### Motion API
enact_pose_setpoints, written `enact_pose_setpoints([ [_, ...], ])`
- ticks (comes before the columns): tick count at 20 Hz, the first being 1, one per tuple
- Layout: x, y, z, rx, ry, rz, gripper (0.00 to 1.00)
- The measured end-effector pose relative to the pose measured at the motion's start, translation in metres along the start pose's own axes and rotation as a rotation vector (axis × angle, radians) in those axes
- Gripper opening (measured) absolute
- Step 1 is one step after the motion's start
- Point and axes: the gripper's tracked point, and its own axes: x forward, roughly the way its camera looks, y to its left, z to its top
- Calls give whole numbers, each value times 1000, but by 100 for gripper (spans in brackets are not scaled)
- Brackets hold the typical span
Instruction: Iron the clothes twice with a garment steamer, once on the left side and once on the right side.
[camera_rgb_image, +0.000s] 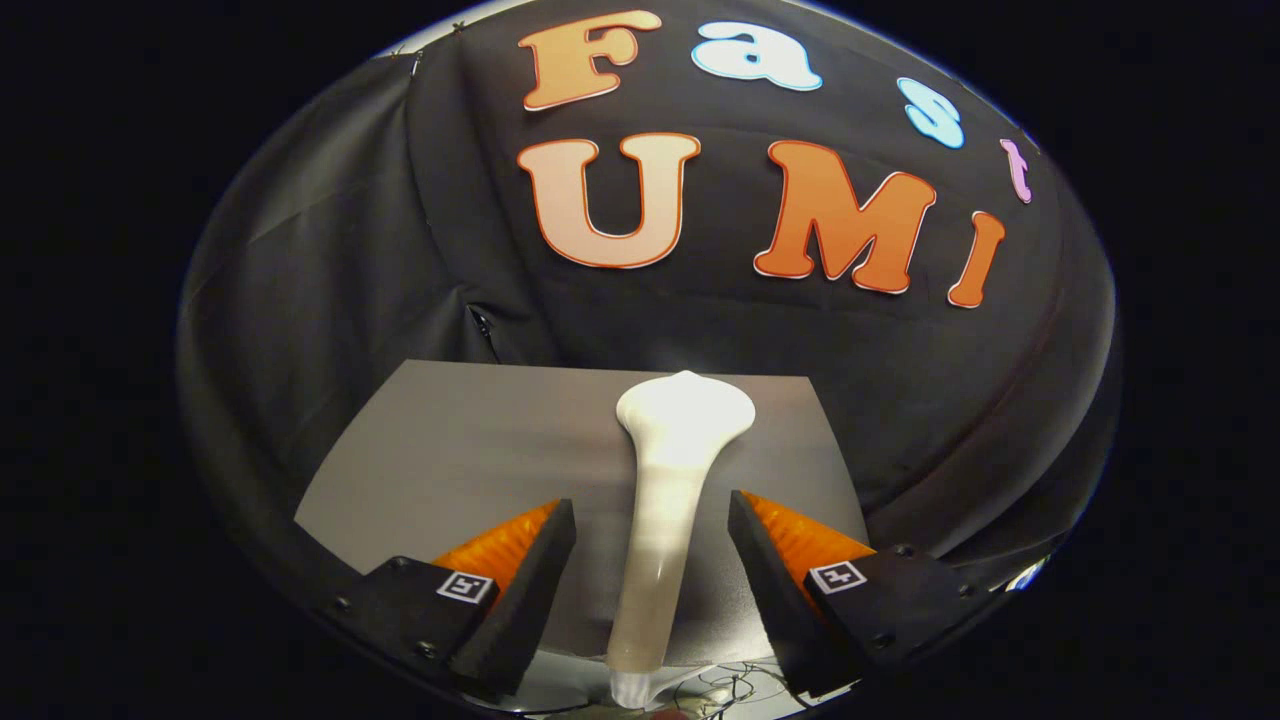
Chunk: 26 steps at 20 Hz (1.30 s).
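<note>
The tool (652, 520) is hovering with its fingers (545, 560) standing well apart, touching nothing. Between them, the white garment steamer (668, 500) is lying lengthwise, its slim handle running back toward the tool and its broad flared head pointing ahead, beyond the fingertips. There is a clear gap on each side between the handle and the fingers. The steamer is resting on a flat grey garment (450, 450) that is spreading out under and ahead of the tool. A black cloth wall (330, 300) is hanging behind it.
</note>
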Motion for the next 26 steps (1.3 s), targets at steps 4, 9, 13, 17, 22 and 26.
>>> enact_pose_setpoints([
  [4, 15, -5, -3, 14, 43, -7, 98],
  [9, 33, -7, -12, 38, 106, -7, 88],
  [13, 37, -3, -22, 41, 153, 0, 78],
  [17, 43, -9, -23, 66, 158, -9, 55],
  [22, 40, -8, -22, 131, 132, 36, 47],
  [26, 23, -8, -12, 129, 79, 48, 42],
])
